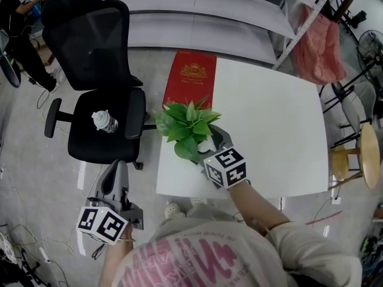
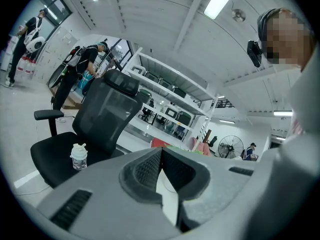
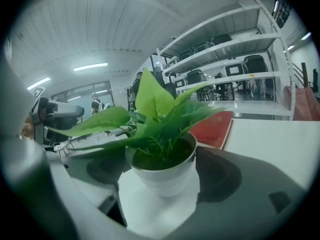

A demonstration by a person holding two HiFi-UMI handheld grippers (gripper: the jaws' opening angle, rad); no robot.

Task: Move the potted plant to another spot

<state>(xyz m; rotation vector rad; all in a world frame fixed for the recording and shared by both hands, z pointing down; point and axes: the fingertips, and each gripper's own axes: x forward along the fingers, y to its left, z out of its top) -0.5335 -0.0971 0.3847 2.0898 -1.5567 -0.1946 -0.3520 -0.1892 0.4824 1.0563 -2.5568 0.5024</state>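
Note:
A small green plant in a white pot [image 1: 190,129] stands upright on the white table [image 1: 275,130], close to its front left corner. My right gripper [image 1: 202,146] reaches in from the near side with one jaw on each side of the pot. In the right gripper view both jaws lie against the pot [image 3: 161,171], whose base rests on the table, so the right gripper [image 3: 162,186] is shut on it. Off the table at lower left, my left gripper [image 1: 115,172] hangs over the floor. Its pads [image 2: 150,166] meet with nothing between them in the left gripper [image 2: 161,160] view.
A black office chair [image 1: 99,82] with a small bottle [image 1: 105,121] on its seat stands just left of the table. A red box [image 1: 190,79] lies at the table's far left edge. Grey shelving [image 1: 203,17] runs behind. A wooden stool [image 1: 362,157] is at the right.

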